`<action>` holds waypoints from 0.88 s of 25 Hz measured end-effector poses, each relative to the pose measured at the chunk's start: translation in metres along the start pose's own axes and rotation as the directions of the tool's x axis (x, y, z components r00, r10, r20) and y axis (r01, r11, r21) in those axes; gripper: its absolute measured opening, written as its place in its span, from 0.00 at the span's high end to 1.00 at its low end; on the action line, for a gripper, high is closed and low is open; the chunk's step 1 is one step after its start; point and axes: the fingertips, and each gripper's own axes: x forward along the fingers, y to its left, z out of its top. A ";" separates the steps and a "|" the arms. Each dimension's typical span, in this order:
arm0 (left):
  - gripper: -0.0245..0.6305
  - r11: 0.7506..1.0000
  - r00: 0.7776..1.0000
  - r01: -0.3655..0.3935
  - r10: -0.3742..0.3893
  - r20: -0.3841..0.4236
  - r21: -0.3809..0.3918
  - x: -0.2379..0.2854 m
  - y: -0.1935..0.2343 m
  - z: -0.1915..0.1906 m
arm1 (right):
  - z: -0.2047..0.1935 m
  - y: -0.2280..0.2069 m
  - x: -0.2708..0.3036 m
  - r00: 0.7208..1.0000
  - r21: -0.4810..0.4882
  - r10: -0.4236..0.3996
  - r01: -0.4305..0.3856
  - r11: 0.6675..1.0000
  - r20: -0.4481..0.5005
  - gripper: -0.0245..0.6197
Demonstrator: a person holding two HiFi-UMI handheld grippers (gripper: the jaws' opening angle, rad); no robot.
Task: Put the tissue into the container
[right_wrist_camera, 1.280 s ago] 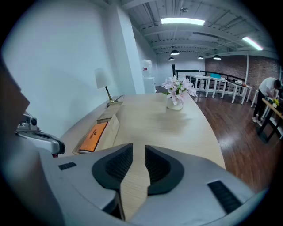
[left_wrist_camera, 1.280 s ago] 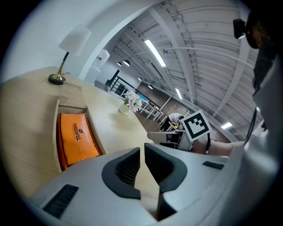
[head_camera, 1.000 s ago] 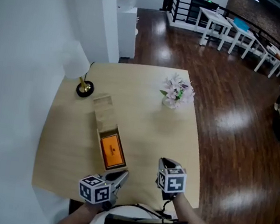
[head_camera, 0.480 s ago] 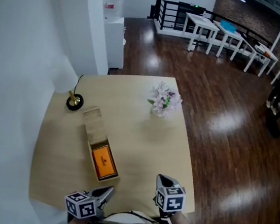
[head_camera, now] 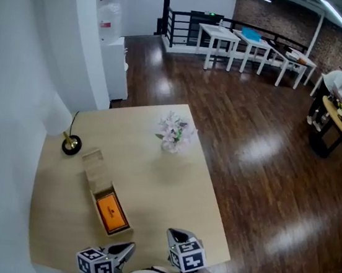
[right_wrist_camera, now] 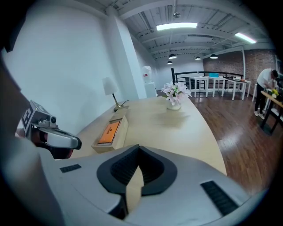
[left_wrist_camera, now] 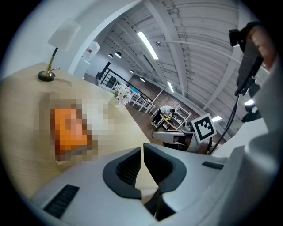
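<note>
- At the bottom edge of the head view, the left gripper point(head_camera: 125, 248) and right gripper point(head_camera: 176, 234) sit by the table's point(head_camera: 170, 189) near edge, both jaws closed on nothing.
- Just above them, left of centre, the orange tissue pack point(head_camera: 111, 211) lies inside the open wooden container point(head_camera: 94, 167) (neither gripper touches it).

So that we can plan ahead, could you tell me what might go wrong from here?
Both the left gripper and right gripper are shut and empty; moved in like that, they would likely shove the wooden box rather than grip. The orange pack lies in its open end, so a knock could spill it. The lamp stands just beyond the box's far end and could be hit if the box slides.
</note>
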 end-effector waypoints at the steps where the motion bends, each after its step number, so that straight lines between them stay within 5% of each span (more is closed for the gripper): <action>1: 0.94 1.000 1.000 0.002 -0.002 -0.006 0.006 0.002 0.000 -0.001 | -0.001 0.003 0.000 1.000 -0.010 0.006 -0.006 1.000 -0.004 0.96; 22: 0.94 0.997 0.998 0.011 -0.006 -0.065 0.077 0.013 0.002 -0.016 | -0.016 0.016 -0.003 0.999 -0.090 0.022 -0.025 0.996 -0.037 0.96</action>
